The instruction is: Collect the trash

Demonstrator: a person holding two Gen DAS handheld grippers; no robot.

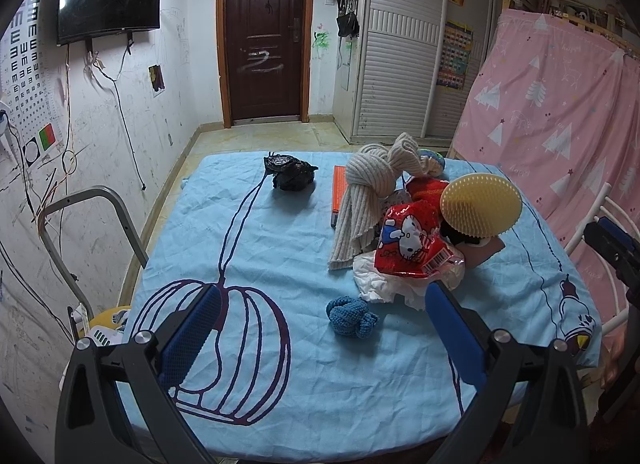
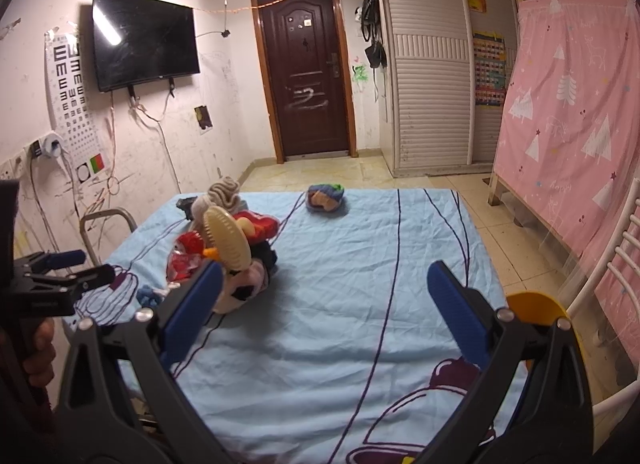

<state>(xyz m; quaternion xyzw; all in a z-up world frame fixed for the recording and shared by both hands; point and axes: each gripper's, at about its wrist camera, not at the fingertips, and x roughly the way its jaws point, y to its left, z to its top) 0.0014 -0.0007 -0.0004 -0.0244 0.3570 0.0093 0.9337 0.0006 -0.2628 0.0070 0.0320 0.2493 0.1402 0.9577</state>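
Here we note the red wrapper point(image 1: 408, 244), crinkled, cartoon-printed, barcoded, atop white tissue point(image 1: 378, 278); left gripper point(image 1: 320, 328) and right gripper point(image 2: 326, 298) both spread wide, empty.

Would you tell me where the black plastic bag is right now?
In the left wrist view, the black plastic bag lies alone on the blue cloth's far side, left of the beige scarf.
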